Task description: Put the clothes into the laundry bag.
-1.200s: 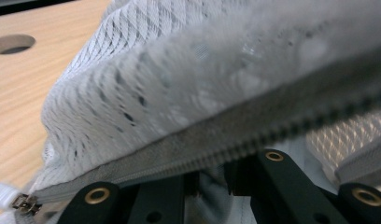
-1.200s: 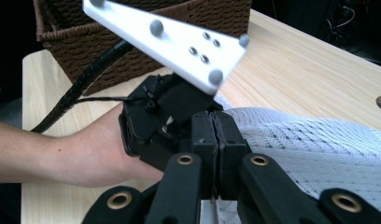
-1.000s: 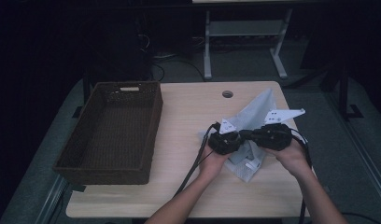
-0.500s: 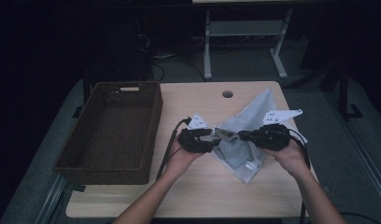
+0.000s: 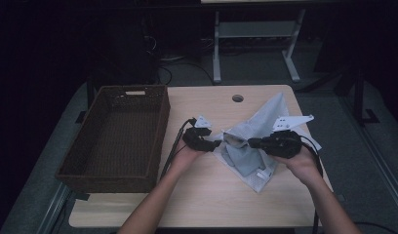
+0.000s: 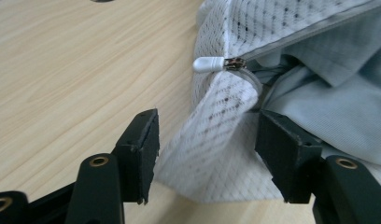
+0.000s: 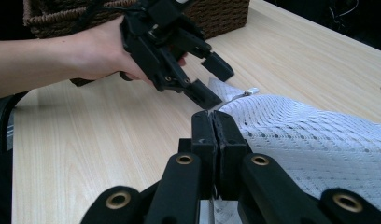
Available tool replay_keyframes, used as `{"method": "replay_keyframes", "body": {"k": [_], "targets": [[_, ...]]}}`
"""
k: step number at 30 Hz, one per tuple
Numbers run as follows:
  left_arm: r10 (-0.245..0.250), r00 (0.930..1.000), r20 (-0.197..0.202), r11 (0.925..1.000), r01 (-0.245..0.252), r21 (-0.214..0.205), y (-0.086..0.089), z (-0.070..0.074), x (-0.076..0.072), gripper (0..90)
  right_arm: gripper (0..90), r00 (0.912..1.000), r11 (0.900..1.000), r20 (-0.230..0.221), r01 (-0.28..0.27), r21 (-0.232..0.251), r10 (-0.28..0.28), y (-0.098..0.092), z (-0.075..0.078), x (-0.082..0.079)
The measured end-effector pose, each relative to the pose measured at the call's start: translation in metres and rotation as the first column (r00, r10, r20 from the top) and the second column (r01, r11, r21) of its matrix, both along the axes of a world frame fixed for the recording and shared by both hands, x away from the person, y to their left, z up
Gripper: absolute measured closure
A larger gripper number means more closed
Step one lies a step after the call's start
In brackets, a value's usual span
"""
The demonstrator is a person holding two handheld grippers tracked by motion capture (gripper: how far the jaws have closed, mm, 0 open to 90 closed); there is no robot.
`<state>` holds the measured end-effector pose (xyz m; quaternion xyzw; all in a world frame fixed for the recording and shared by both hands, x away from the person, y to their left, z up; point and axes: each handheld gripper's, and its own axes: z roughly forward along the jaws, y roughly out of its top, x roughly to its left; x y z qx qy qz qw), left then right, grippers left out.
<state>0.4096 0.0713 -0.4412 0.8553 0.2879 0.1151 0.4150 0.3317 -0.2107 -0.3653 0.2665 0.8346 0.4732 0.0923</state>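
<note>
We pinch the mesh bag by its edge with the right gripper, jaws shut tight on the fabric to hold it steady on the table while the zip gets worked. Our left gripper has just been opening, and its jaws now stand apart on either side of the bag's corner below the zip pull, pressing nothing we can see. The basket sits well off to the left, and the blue cloth bulging from the mouth crowds the zip.
</note>
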Motion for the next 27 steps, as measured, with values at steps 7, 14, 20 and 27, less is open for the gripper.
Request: {"method": "replay_keyframes", "body": {"k": [7,14,20,27], "targets": [[-0.053,0.9985,-0.018,0.9984,0.053,0.021,-0.011,-0.002,0.009,53.0,87.5,1.0,1.0,-0.002,0.003,0.001,-0.003,-0.001,0.0,0.0],[-0.052,0.9967,-0.062,0.9981,0.054,0.028,-0.009,0.002,0.01,85.0,87.5,1.0,1.0,-0.005,0.004,-0.001,-0.004,-0.002,-0.002,0.002],[-0.043,0.994,-0.101,0.9991,0.043,-0.005,0.002,0.008,-0.001,87.8,87.5,0.9999,0.9999,-0.009,0.012,-0.001,-0.012,-0.003,-0.004,0.003],[-0.044,0.9898,-0.135,0.9983,0.038,-0.043,0.021,0.013,-0.025,87.8,87.5,0.9996,0.9997,-0.017,0.022,-0.007,-0.022,-0.004,-0.007,0.005]]}}
